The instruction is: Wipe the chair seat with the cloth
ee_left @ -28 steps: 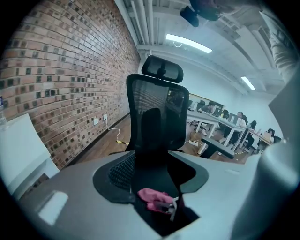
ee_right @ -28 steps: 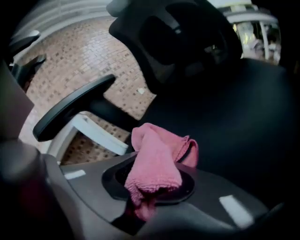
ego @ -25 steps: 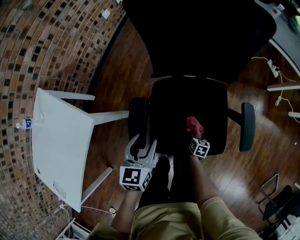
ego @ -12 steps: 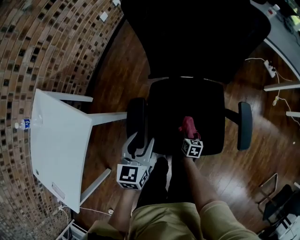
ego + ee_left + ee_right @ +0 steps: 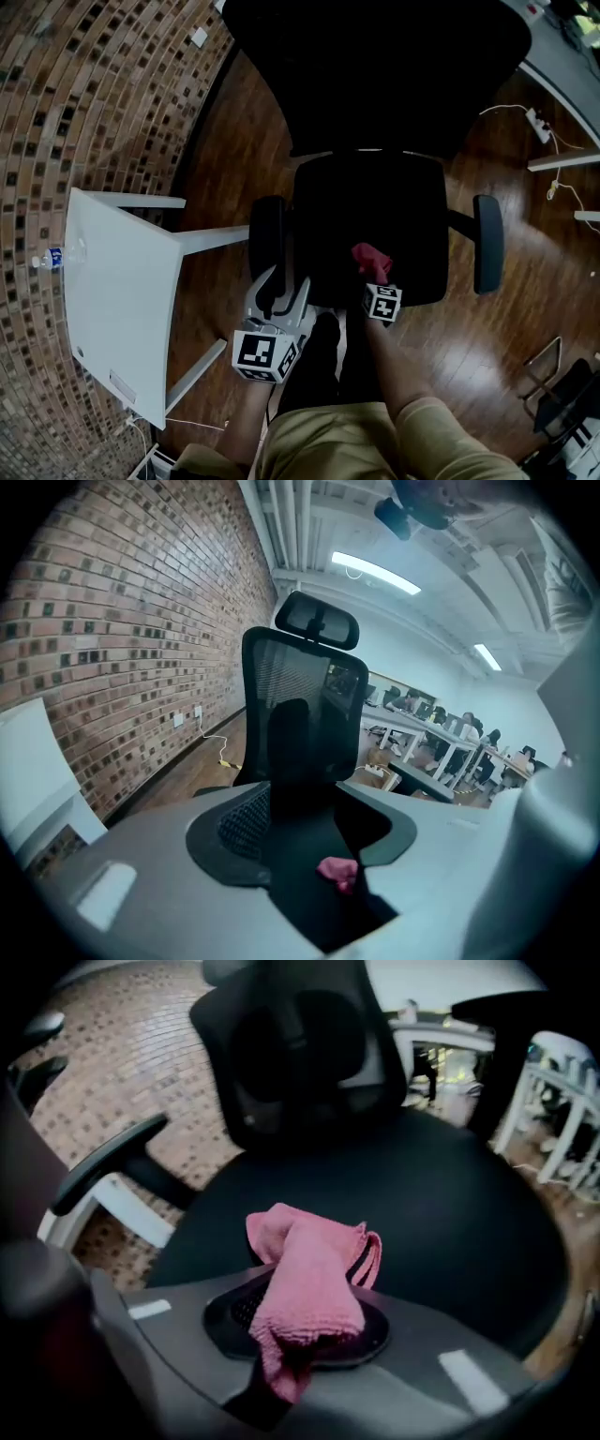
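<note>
Pink cloth [image 5: 372, 261] at the chair seat [image 5: 370, 211] front edge
Right gripper [image 5: 376, 280] pinches it; left gripper [image 5: 277, 284] hangs spread, empty, beside the seat. Wiping seems barely begun.

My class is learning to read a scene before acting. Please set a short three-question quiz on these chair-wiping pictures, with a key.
1. True or false: the left gripper holds the pink cloth.
2. Where is the cloth? A) on the white table. B) over the front of the chair seat, clamped in the right gripper. C) on the floor.
3. Fill in: the left gripper's jaws stand ____, with nothing gripped between them.

Key: 1 false, the right gripper holds it; 2 B; 3 apart.
</note>
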`<control>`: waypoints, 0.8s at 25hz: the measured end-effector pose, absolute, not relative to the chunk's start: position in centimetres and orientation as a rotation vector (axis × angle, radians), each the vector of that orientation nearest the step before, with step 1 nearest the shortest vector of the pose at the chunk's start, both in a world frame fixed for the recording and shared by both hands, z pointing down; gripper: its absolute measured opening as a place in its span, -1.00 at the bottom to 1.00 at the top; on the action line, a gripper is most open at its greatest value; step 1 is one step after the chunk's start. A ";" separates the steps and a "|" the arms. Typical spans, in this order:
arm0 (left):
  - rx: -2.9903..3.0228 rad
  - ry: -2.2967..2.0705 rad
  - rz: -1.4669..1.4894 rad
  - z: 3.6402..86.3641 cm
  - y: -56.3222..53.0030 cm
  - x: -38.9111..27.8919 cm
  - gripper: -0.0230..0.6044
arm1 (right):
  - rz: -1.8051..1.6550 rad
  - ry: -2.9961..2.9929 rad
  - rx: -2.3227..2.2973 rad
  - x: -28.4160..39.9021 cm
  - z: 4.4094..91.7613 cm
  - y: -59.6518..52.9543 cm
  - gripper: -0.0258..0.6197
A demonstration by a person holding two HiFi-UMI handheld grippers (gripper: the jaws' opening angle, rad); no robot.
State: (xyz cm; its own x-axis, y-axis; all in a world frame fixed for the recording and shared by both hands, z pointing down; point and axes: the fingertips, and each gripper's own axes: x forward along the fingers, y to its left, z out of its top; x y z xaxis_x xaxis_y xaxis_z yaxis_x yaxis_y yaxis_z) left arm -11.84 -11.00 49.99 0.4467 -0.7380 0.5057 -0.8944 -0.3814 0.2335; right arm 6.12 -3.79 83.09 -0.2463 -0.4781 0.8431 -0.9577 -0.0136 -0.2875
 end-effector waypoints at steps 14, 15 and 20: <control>2.254 -1.356 0.437 49.8 -11.4 -9.5 -0.31 | 1.309 -1.876 1.479 5.8 79.8 -3.9 -0.74; 2.242 -1.361 0.438 50.1 -11.1 -9.6 -0.31 | 1.370 -1.961 1.380 0.4 79.1 -3.6 -0.74; 2.239 -1.385 0.490 50.0 -10.7 -11.3 -0.32 | 1.501 -2.110 1.075 -16.8 78.4 -1.4 -0.74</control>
State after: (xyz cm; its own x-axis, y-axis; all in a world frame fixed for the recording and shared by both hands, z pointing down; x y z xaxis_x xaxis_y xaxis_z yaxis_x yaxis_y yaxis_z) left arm -11.32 -10.73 50.01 0.4300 -0.7373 0.5210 -0.9009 -0.3877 0.1950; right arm -16.84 -1.41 78.35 -0.6578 -0.3830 0.6486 -0.7382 0.1569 -0.6560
